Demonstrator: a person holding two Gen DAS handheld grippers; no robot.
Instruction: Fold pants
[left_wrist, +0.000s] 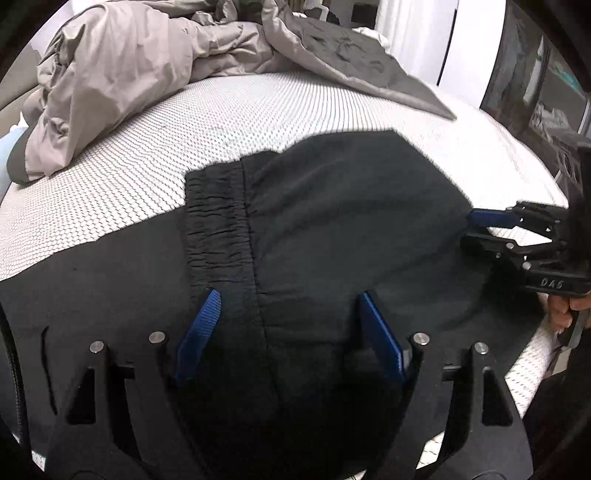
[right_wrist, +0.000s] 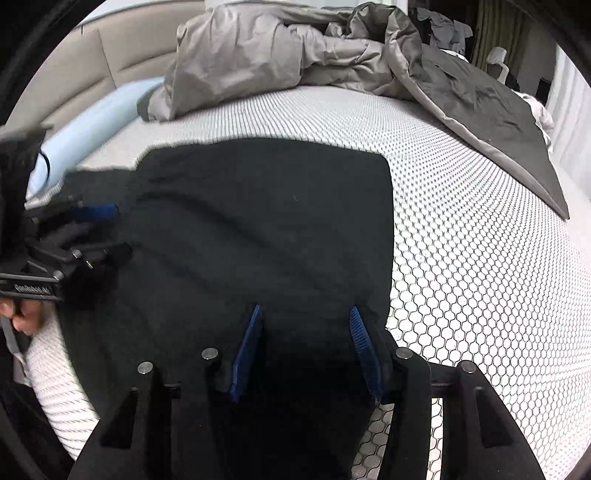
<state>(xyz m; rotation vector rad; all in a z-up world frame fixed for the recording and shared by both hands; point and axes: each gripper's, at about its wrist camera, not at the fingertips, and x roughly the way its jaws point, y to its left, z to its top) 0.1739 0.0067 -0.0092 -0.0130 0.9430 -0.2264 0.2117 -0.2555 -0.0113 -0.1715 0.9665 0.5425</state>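
**Both jaws wide over a half-folded pair of pants**

My left gripper (left_wrist: 288, 306) hangs with its jaws spread apart and nothing between them; directly below and ahead lies the black pants (left_wrist: 332, 221), with the gathered waistband (left_wrist: 214, 221) running away from me just inside my left finger. My right gripper (right_wrist: 304, 321) is likewise parted and empty, poised over the near right corner of the cloth, its outer finger close to the garment's right edge. Whether either set of fingertips touches the fabric I cannot tell.

The pants lie flat on the bed (right_wrist: 480, 258), already doubled into a broad dark slab. From my left view the cloth also stretches off to the left, so I judge the long axis runs sideways across me, and my left side is nearer the unfolded length. The next fold likely turns on picking up that left stretch and carrying it over toward the right.

Beyond the pants, well apart, a rumpled grey duvet (left_wrist: 147, 74) is heaped at the far side, with a pale blue pillow (right_wrist: 99, 114) beside it.
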